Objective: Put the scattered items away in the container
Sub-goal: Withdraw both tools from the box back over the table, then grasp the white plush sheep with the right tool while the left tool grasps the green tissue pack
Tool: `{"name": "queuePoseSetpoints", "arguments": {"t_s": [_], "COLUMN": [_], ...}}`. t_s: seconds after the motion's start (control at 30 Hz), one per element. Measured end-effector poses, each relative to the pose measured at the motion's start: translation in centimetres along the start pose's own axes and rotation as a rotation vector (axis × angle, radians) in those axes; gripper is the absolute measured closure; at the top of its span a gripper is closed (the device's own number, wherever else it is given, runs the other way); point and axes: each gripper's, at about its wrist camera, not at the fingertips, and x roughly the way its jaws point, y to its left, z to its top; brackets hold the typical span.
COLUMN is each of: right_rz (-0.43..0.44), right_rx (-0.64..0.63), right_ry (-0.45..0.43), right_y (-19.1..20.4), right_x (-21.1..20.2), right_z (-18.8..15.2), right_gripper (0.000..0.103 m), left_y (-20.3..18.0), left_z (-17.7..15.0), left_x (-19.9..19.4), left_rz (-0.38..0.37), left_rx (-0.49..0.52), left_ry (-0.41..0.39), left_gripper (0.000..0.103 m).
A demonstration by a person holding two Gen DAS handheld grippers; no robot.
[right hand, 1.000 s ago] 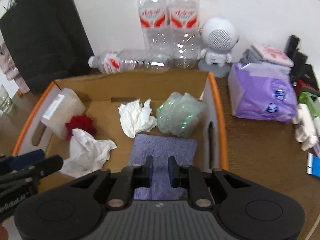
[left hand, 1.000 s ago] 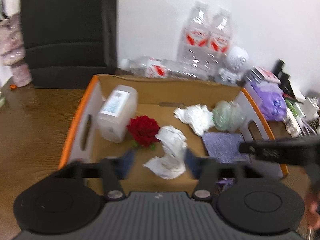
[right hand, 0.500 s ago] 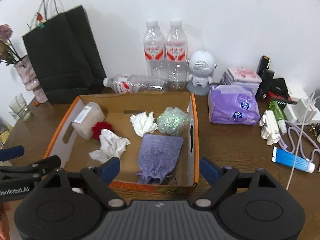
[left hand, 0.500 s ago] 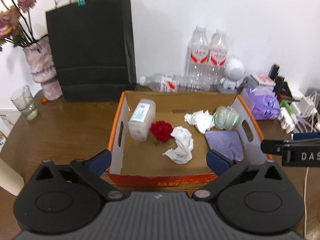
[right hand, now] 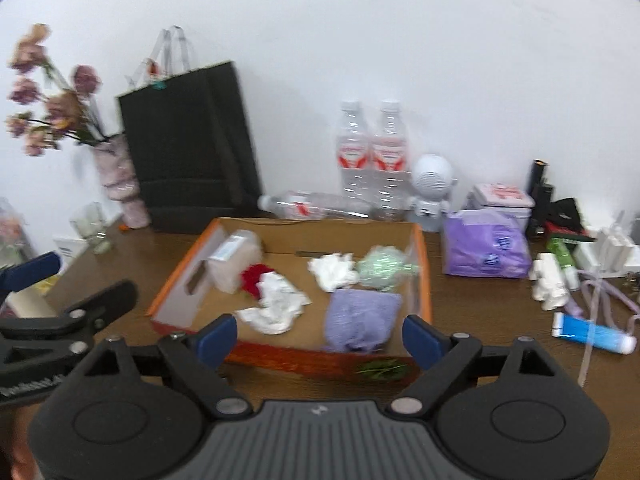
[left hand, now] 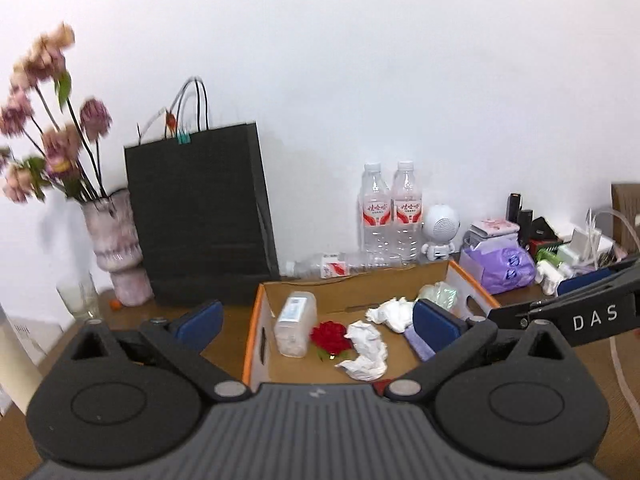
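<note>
An orange-rimmed cardboard box (left hand: 251, 328) (right hand: 422, 264) sits on the brown table. It holds a clear plastic jar (left hand: 295, 324) (right hand: 234, 258), a red rose (left hand: 330, 336) (right hand: 253, 276), two crumpled white tissues (left hand: 366, 350) (right hand: 276, 306), a green mesh ball (right hand: 382, 268) and a purple cloth (right hand: 360, 318). My left gripper (left hand: 316, 322) is open and empty, raised in front of the box. My right gripper (right hand: 320, 336) is open and empty, above the box's front edge. A green sprig (right hand: 382, 369) lies on the table in front of the box.
A black paper bag (left hand: 200, 216), a vase of flowers (left hand: 116, 248) and a glass (left hand: 78, 296) stand at the back left. Water bottles (left hand: 390, 216), a white robot speaker (left hand: 440, 228), a purple pack (right hand: 486, 246), a blue tube (right hand: 592, 334) and cables lie to the right.
Both grippers have opened wide and pulled up and back from inside the box. The purple cloth the right gripper was close over now lies free in the box.
</note>
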Motion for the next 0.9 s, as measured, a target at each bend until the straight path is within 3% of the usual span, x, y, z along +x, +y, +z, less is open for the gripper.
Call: {"name": "queuePoseSetpoints", "arguments": {"t_s": [0.17,0.37,0.53,0.67,0.77,0.9], "right_rz": [-0.031,-0.006,0.008,0.031,-0.019,0.01], "right_rx": [-0.012,-0.032,-0.034,0.0,-0.015,0.031], "right_ry": [-0.112,-0.192,-0.172,-0.152,-0.157,-0.15], "right_y": [0.3,0.3,1.0,1.0,1.1,0.6], "right_x": [-1.0,-4.3,-5.9,-7.5,-8.7,-10.0], "right_z": [-4.1,-12.1,-18.1,-22.2,-24.3,-26.1], "right_gripper": [0.014,0.013,0.013,0.013,0.013,0.013], "left_y": [0.3,0.1,-0.4,-1.3,-1.3,-1.3], "left_z": [-3.7,-10.3,-14.9,-17.9,-19.7,-21.5], "left_x": [-2.4,-6.3,-9.9,-11.8,-13.5,-14.4], "left_rz": [0.012,0.059,0.058,0.033,0.026,0.01], "left_rx": [-0.056,-0.118,-0.144,-0.091,-0.093,-0.105], "left_ry": [-0.043,-0.039,-0.019,0.032,0.055,0.095], "left_gripper": [0.0,0.0,0.0,0.0,0.0,0.0]}}
